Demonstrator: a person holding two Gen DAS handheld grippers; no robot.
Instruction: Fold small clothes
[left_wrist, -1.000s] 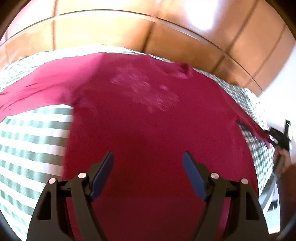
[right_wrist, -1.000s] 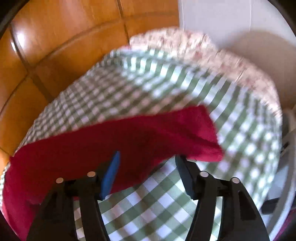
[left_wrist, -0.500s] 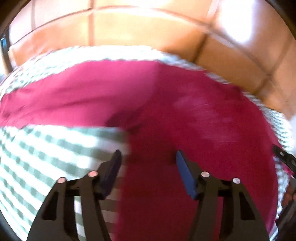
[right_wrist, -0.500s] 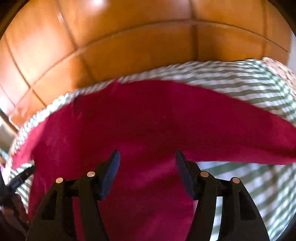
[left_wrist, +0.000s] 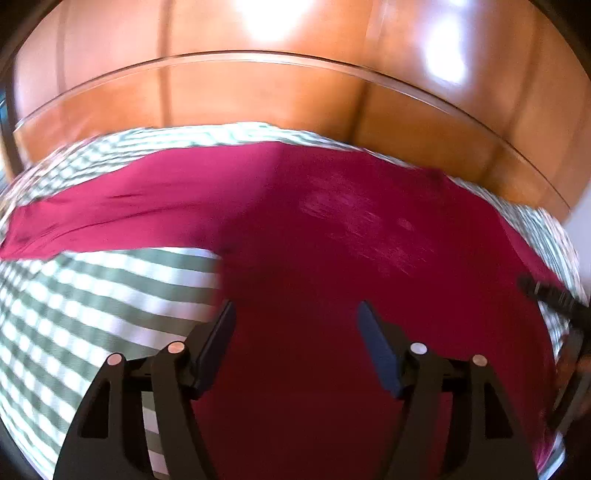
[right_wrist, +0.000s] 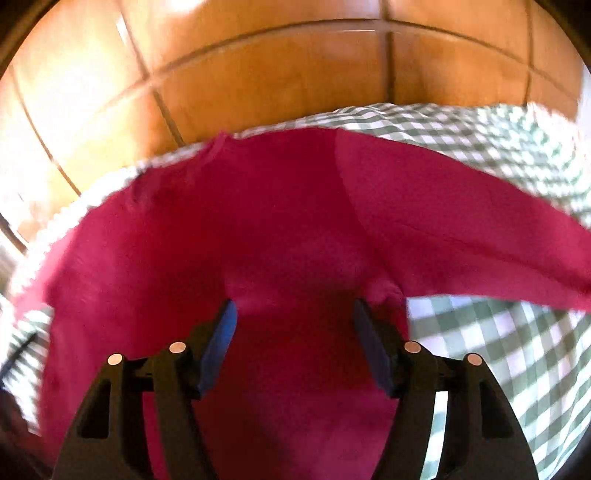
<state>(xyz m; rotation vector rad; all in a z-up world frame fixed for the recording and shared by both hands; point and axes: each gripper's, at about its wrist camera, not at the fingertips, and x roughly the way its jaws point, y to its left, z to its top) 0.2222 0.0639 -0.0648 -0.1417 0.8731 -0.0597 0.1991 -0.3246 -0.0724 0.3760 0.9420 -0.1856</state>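
a red shirt (left_wrist: 332, 229) lies flat on the green checked cloth (left_wrist: 92, 295). the left gripper (left_wrist: 295, 332) has just been opening and the right gripper (right_wrist: 291, 332) too; both are apart over the shirt, holding nothing.

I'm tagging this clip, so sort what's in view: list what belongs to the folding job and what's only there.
Job:
red shirt, spread flat
left gripper, open above it
right gripper, open above it

Only there:
green checked cloth under the shirt
wooden panels behind
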